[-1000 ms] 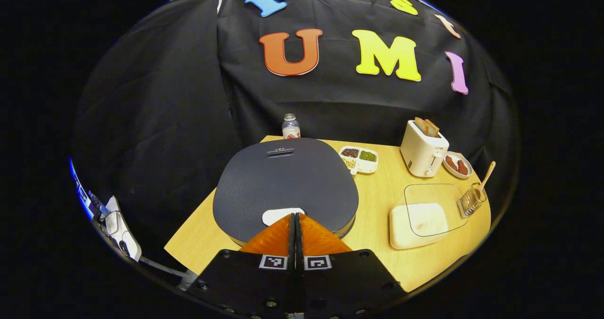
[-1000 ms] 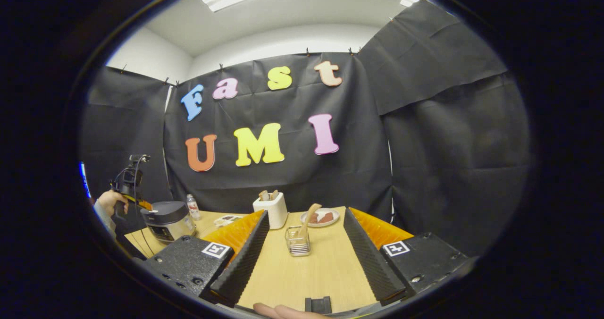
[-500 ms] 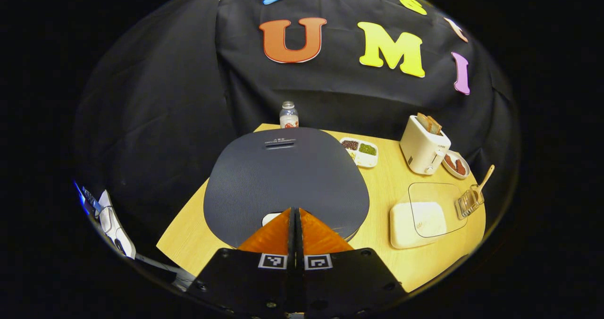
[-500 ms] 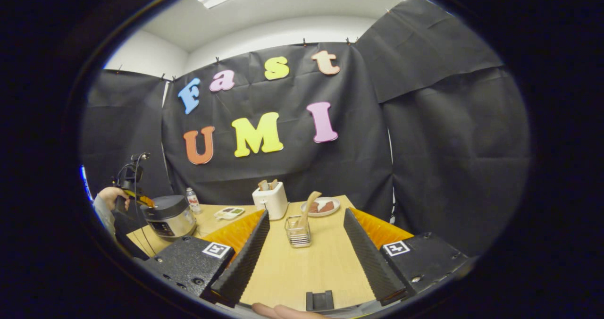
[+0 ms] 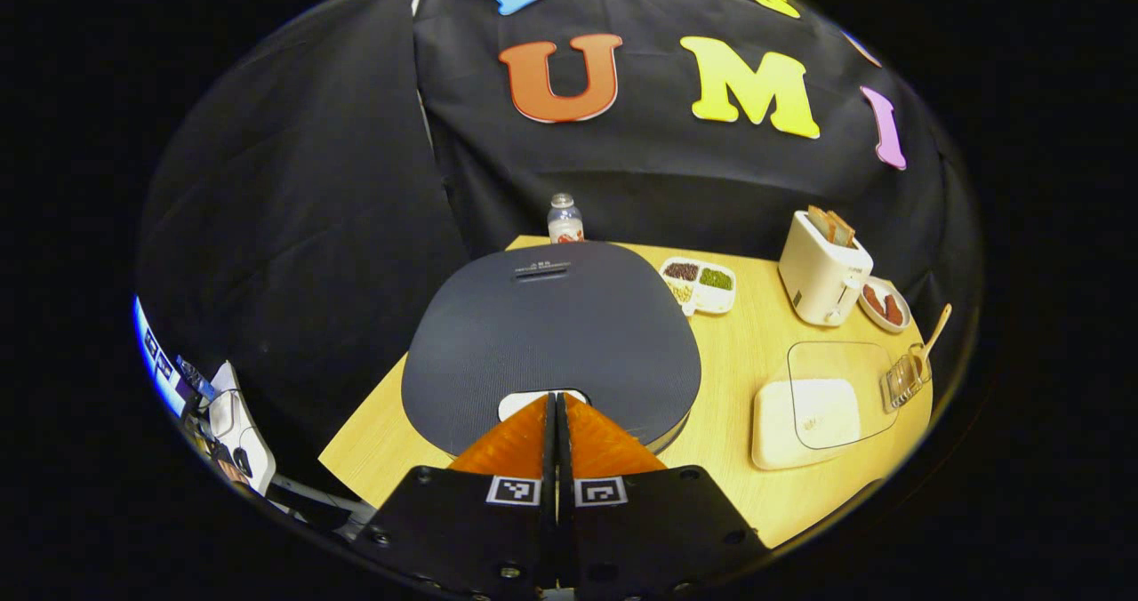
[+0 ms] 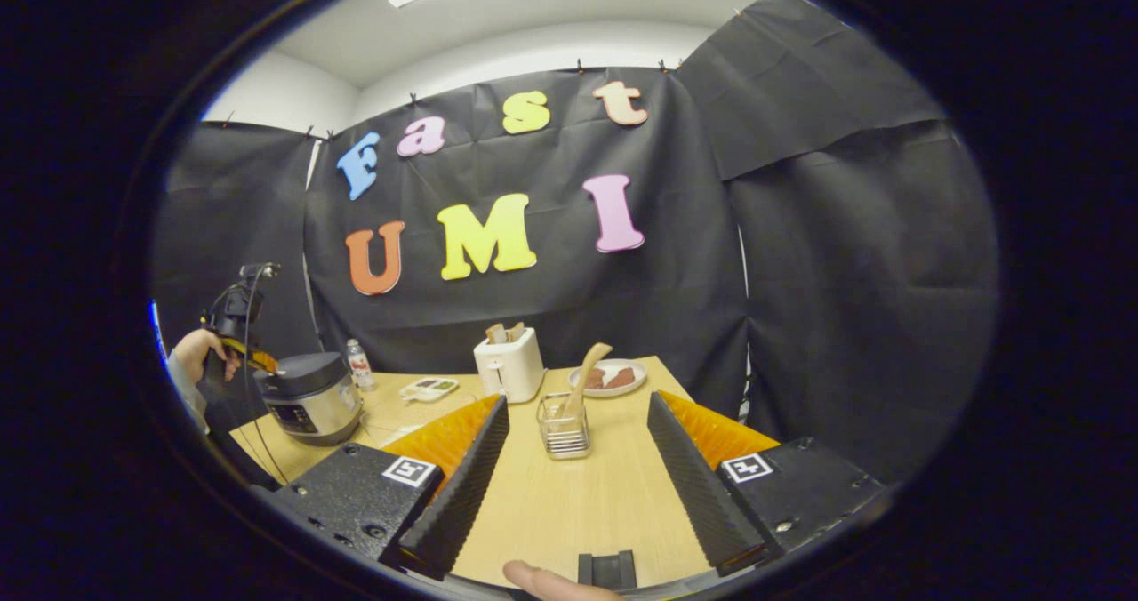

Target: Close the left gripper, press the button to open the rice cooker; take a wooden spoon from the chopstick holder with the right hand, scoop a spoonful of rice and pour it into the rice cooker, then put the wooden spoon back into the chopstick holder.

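In the left gripper view we see our left gripper (image 5: pixel 556 398) at bottom centre, fingers pressed together with nothing between them, tips over the white button (image 5: pixel 542 399) at the near edge of the rice cooker (image 5: pixel 551 334) lid, which is down. Whether they touch it we cannot tell. In the right gripper view, our right gripper (image 6: pixel 576 423) stands with fingers wide apart, empty. The chopstick holder (image 6: pixel 563 427) sits between them at centre, the wooden spoon (image 6: pixel 588 367) leaning out of it. A toaster (image 6: pixel 508 365) stands behind.

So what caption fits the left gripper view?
Shut left gripper poised at white button on dark rice cooker lid.
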{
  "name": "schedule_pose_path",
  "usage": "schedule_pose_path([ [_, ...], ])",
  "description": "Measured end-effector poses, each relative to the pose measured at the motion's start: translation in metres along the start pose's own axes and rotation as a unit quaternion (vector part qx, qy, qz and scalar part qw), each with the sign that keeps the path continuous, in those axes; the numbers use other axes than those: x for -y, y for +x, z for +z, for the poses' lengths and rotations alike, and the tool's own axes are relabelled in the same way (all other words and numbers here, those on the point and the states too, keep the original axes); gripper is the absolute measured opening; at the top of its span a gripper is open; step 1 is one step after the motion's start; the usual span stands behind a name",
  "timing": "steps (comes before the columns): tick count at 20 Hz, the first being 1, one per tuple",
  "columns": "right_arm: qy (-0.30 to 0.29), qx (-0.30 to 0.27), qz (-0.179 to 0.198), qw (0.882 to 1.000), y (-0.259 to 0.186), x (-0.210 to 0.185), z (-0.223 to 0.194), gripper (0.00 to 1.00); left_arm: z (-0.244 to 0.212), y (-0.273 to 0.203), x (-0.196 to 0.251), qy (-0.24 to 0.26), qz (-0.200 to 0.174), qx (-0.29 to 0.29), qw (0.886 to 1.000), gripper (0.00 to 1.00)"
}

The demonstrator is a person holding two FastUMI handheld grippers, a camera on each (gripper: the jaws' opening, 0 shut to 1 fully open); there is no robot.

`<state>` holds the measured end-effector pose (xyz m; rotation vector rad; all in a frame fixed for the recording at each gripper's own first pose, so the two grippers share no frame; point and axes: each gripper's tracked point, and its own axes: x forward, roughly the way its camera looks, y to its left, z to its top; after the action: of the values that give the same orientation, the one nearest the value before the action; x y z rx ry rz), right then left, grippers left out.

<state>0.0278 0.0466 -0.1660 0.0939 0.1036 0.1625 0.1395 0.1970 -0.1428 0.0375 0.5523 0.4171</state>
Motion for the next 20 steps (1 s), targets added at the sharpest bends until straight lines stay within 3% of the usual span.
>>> schedule_pose_path([
  [2, -0.001, 0.003, 0.009, 1.0, 0.006, -0.006, -0.004, 1.0, 0.009, -0.017, -0.003, -0.018, 0.011, 0.044, 0.999, 0.01],
  [4, -0.017, 0.001, 0.011, 1.0, 0.013, -0.011, -0.015, 1.0, -0.004, -0.036, 0.008, -0.036, -0.01, 0.043, 0.998, 0.02],
  [7, -0.039, -0.003, 0.013, 0.999, 0.021, -0.021, -0.026, 1.0, -0.011, -0.055, 0.014, -0.042, -0.021, 0.073, 0.996, 0.7],
  [10, -0.046, -0.002, 0.015, 0.999, 0.034, -0.026, -0.029, 1.0, -0.013, -0.076, 0.009, -0.059, -0.024, 0.115, 0.991, 0.7],
  [11, -0.045, 0.0, 0.013, 0.999, 0.04, -0.025, -0.027, 0.94, -0.012, -0.082, 0.005, -0.066, -0.023, 0.128, 0.989, 0.87],
  [12, -0.045, 0.004, 0.012, 0.999, 0.046, -0.025, -0.025, 1.0, -0.011, -0.087, 0.003, -0.073, -0.021, 0.139, 0.987, 0.78],
  [13, -0.048, 0.003, 0.006, 0.999, 0.054, -0.024, -0.025, 1.0, -0.011, -0.095, -0.003, -0.078, -0.014, 0.146, 0.986, 0.98],
  [16, -0.052, -0.011, -0.017, 0.998, 0.086, -0.014, -0.037, 1.0, -0.014, -0.11, -0.012, -0.081, -0.004, 0.174, 0.981, 0.95],
  [17, -0.049, -0.021, -0.018, 0.998, 0.098, -0.014, -0.042, 0.94, -0.018, -0.116, -0.008, -0.085, -0.015, 0.178, 0.98, 0.95],
  [18, -0.046, -0.032, -0.022, 0.998, 0.112, -0.012, -0.049, 1.0, -0.022, -0.123, -0.005, -0.087, -0.024, 0.183, 0.979, 0.95],
  [20, -0.044, -0.041, -0.022, 0.998, 0.14, -0.01, -0.055, 1.0, -0.035, -0.138, -0.004, -0.079, -0.035, 0.197, 0.977, 0.95],
])
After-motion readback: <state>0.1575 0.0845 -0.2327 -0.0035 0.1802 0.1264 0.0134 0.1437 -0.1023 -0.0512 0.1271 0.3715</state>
